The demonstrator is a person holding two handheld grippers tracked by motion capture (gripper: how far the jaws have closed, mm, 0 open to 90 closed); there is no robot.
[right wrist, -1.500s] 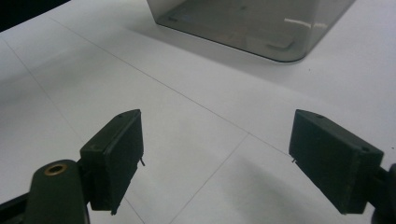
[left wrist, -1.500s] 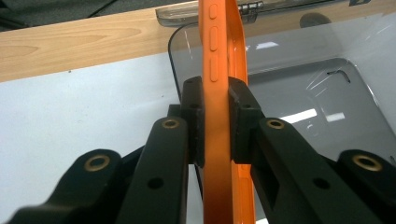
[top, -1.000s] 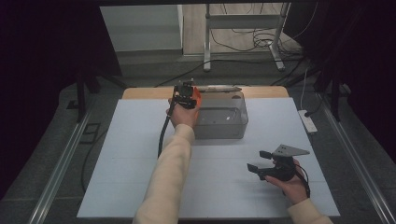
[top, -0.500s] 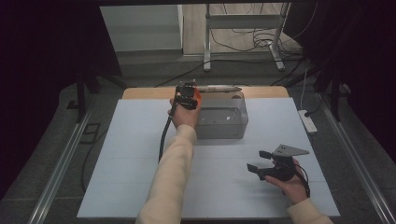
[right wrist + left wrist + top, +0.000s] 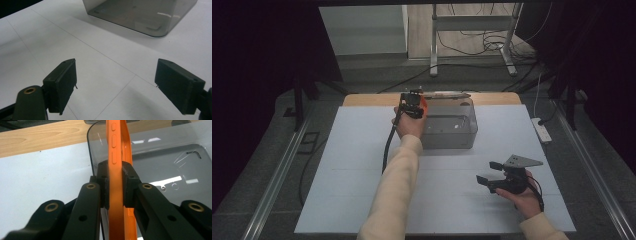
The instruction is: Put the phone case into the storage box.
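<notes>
A dim room with cables on the floor frames a white surface (image 5: 337, 165) laid over a wooden top, where a person works with a hand-held tool in each hand. The left tool (image 5: 413, 105) is clenched on an orange phone case (image 5: 117, 170), its two black pads pressing the case's flat faces from either side, so that the case stands on edge between them with its button cut-outs facing the camera in the left gripper view. Held this thin way up, the case appears ready to be slipped down past the rim rather than laid flat, a grip that keeps it from twisting. It hangs at the near left corner of a clear grey plastic box (image 5: 448, 125), right at the rim; whether it touches the wall cannot be told. The box sits toward the far middle of the surface, its bottom bare. Well apart from it, near the front right, the right tool (image 5: 486, 172) rests low over the surface in the person's right hand (image 5: 521, 195), released, its jaws spread wide with nothing between them and pointed toward the box, which seems a waiting posture while the other hand does the placing. Beyond the surface's right edge lies a white power strip (image 5: 542, 131).
</notes>
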